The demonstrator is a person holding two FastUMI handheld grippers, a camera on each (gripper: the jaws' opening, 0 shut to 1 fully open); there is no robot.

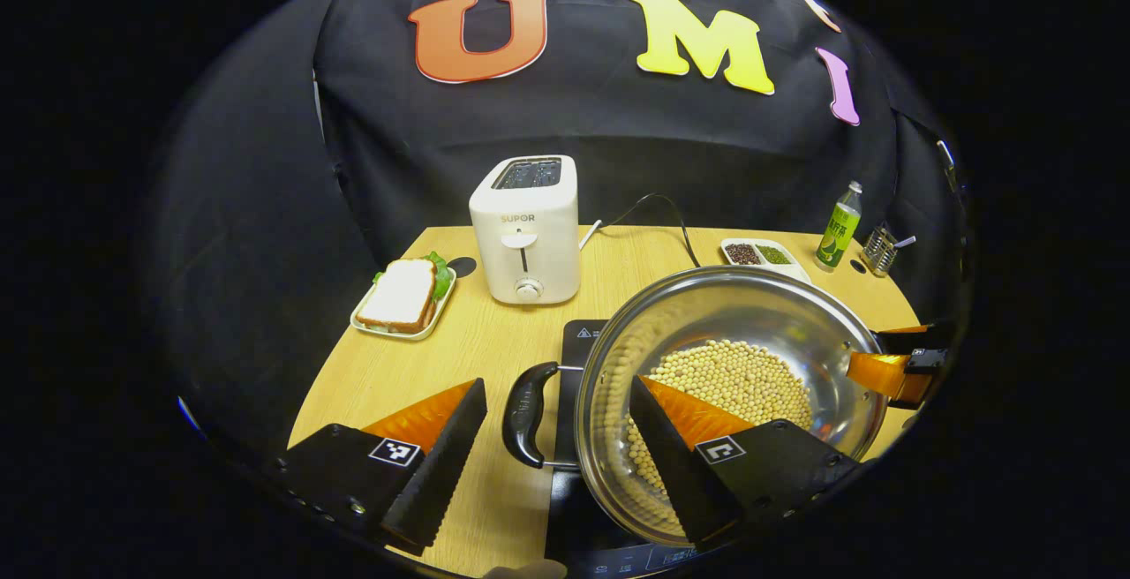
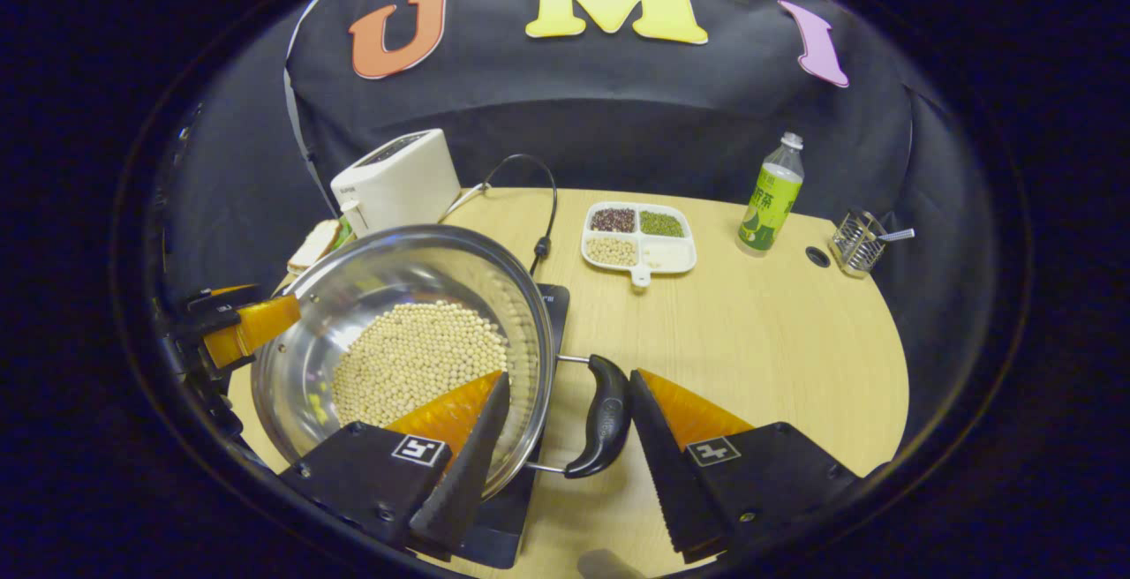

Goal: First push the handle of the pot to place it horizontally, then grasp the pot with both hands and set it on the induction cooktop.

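Tabletop (image 2: 777, 341): bean-filled pot (image 2: 335, 297) on cooktop (image 2: 552, 305)

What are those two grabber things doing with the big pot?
A person holds a gripper in each hand, one at each side of the pot, which has beans in it. The left gripper is open around the pot's left handle, and the right gripper is open around the right handle. Neither is squeezing. The pot is over the cooktop on the table.
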